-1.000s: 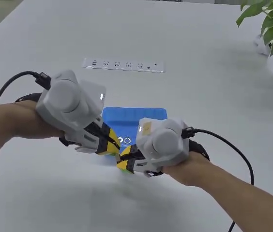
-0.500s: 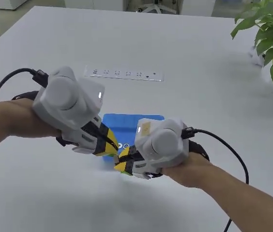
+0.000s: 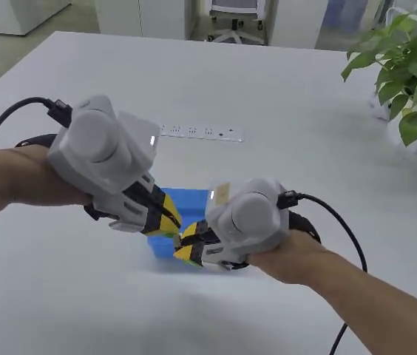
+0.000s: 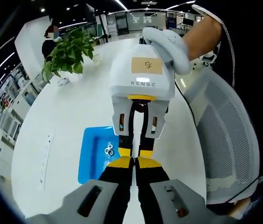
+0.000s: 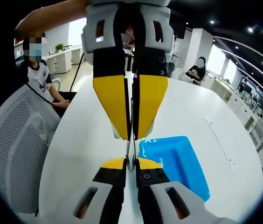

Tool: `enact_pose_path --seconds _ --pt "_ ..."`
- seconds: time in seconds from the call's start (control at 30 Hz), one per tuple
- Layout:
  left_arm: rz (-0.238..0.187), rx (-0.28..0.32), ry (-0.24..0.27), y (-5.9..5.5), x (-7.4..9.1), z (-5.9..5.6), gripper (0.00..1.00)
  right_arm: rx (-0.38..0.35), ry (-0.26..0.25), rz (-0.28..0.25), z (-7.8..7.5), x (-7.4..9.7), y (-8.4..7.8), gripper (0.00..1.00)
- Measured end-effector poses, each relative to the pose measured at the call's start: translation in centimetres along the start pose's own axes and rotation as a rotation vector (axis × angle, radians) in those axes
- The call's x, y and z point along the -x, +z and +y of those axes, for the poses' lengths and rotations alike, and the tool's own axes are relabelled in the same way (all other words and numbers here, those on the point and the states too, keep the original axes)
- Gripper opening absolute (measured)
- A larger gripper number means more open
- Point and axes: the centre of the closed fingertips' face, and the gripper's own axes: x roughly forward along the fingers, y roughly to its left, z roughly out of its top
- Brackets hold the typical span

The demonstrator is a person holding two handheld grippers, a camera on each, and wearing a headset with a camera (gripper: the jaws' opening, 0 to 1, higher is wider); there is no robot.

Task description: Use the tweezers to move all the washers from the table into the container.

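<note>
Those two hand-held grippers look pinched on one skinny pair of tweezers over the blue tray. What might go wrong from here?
The tweezers are thin and pinched tip to tip by the left hand-held gripper and the right hand-held gripper; if either hold loosens, they may slip and drop. The washers in the blue tray are tiny and bunched, so picking one could nudge the others.

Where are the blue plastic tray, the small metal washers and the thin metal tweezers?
Blue tray (image 5: 176,163): right gripper view, bare floor.
Metal washers (image 4: 109,150): left gripper view, cluster's middle.
Metal tweezers (image 5: 130,151): right gripper view, exposed shaft.
</note>
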Motion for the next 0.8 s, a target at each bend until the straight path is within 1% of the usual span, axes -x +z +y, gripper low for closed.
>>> enact_pose_path --seconds 0.1,0.37,0.57,0.8 --pt "-0.003 -0.007 0.007 0.2 0.1 0.4 0.06 0.007 -0.008 0.002 -0.5 0.2 0.1 0.09" --pt "-0.012 -0.018 0.022 0.6 -0.1 2.1 0.06 0.013 -0.025 0.006 -2.4 0.5 -0.1 0.09" --pt "-0.011 -0.024 0.019 0.5 -0.6 3.2 0.06 0.008 -0.027 0.009 -3.5 0.3 -0.7 0.09" --pt "-0.013 -0.026 0.011 0.2 -1.5 4.4 0.06 0.001 -0.026 0.017 -4.6 -0.1 -1.5 0.09"
